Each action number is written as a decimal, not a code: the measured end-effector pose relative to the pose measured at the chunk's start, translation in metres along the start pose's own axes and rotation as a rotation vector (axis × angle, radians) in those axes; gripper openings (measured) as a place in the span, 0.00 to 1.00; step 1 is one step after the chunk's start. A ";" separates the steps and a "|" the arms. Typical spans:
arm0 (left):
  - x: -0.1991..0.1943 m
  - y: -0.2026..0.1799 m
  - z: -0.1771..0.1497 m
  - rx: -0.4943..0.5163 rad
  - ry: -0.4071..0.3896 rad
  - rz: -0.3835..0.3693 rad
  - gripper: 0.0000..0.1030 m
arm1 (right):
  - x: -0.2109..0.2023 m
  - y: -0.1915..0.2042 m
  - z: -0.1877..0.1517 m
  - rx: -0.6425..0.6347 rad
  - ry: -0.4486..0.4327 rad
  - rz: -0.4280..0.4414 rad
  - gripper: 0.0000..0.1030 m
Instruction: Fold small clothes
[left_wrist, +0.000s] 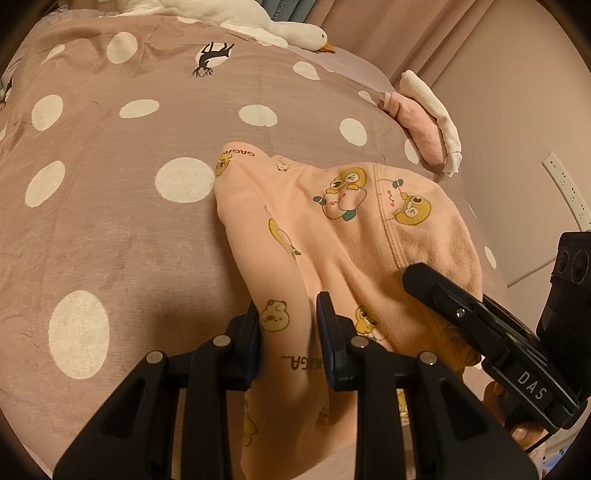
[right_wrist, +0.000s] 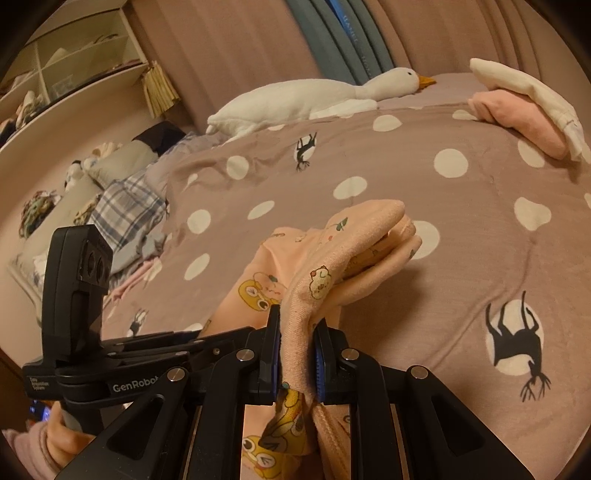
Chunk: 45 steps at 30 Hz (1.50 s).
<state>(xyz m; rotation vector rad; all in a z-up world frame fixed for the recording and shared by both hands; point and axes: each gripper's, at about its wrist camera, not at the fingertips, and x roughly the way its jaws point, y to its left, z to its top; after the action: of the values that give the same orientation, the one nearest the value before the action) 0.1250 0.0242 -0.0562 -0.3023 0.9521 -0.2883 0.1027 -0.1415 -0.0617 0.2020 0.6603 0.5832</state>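
A small peach garment (left_wrist: 343, 229) printed with yellow cartoon ducks lies partly on the polka-dot bedspread (left_wrist: 110, 184) and partly lifted. My left gripper (left_wrist: 288, 332) is shut on one edge of it near the bottom of the left wrist view. My right gripper (left_wrist: 417, 280) comes in from the right there and pinches the ribbed edge. In the right wrist view my right gripper (right_wrist: 297, 339) is shut on the garment's ribbed edge (right_wrist: 332, 266), which drapes forward over the bed. The left gripper's body (right_wrist: 110, 350) shows at the left of that view.
A folded pile of pink and white clothes (left_wrist: 428, 122) sits at the bed's far right edge and shows again in the right wrist view (right_wrist: 524, 110). A white plush goose (right_wrist: 314, 96) lies at the headboard. Plaid cloth and other clutter (right_wrist: 122, 206) lie at the left.
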 end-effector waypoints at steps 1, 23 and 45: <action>0.000 0.001 0.000 -0.001 0.000 0.001 0.25 | 0.001 0.001 0.000 0.000 0.001 0.001 0.16; 0.017 0.030 -0.005 -0.044 0.036 0.022 0.25 | 0.031 0.000 -0.010 0.034 0.082 -0.030 0.16; 0.023 0.036 -0.013 -0.015 0.048 0.078 0.32 | 0.033 -0.037 -0.022 0.206 0.136 -0.083 0.16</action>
<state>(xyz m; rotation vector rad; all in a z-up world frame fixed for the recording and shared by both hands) 0.1309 0.0470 -0.0944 -0.2723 1.0112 -0.2175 0.1262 -0.1527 -0.1092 0.3275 0.8573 0.4516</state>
